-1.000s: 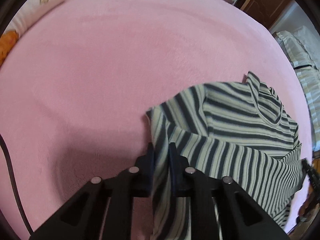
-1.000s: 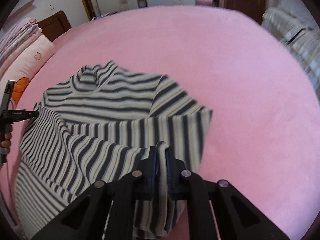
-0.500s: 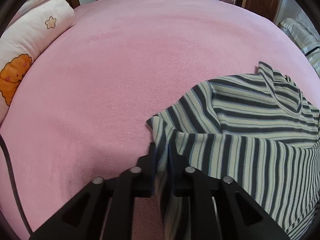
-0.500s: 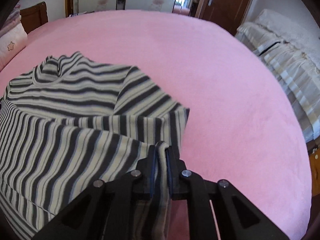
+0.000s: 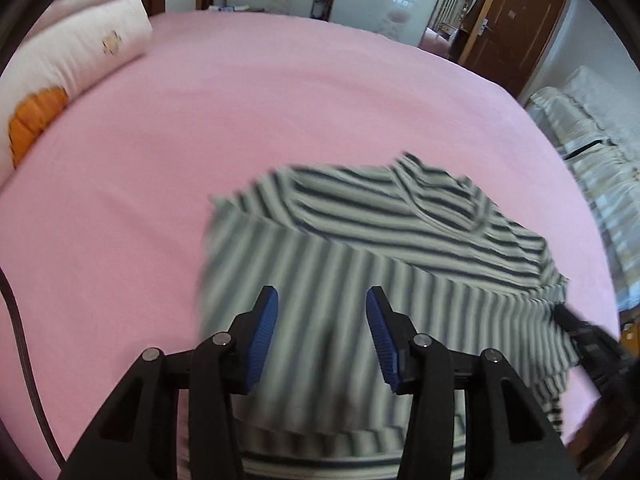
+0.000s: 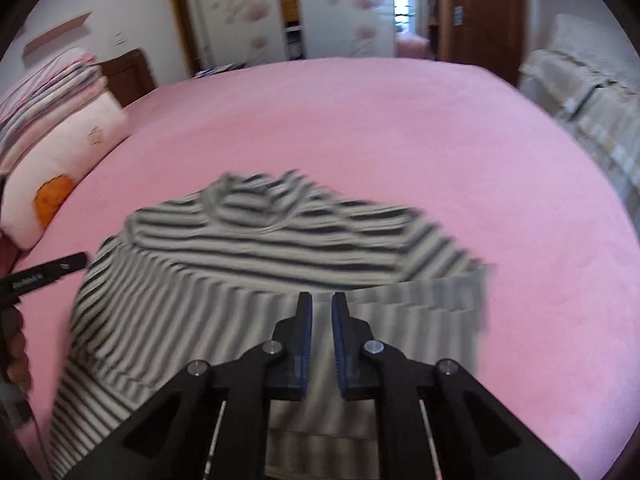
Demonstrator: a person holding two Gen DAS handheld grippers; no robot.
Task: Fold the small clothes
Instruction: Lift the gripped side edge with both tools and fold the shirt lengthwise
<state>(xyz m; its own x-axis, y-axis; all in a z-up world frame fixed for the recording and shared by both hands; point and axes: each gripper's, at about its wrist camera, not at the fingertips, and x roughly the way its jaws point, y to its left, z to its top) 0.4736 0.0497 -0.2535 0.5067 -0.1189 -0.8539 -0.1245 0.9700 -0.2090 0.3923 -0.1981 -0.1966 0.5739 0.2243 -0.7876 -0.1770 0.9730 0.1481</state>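
A striped shirt (image 5: 400,240) lies on the pink bed (image 5: 280,100), its lower half folded up over the chest and its collar at the far side. My left gripper (image 5: 322,294) hovers over the fold's left part, jaws wide and still opening, with nothing between the blue pads. In the right wrist view the shirt (image 6: 280,240) lies below my right gripper (image 6: 322,300). Its jaws stand a narrow gap apart and are closing, with no cloth pinched. Each gripper shows at the edge of the other's view: the right one (image 5: 588,344), the left one (image 6: 48,272).
A pink and white pillow (image 5: 60,80) with an orange patch lies at the bed's left edge, under stacked folded bedding (image 6: 48,80). A checked cover (image 5: 592,148) lies beyond the right edge. A black cable (image 5: 24,360) hangs at the left. A brown door (image 5: 516,32) stands behind.
Both grippers have let go of the shirt's hem and pulled back and up. The left jaws have spread wide. The folded half now lies flat on the shirt.
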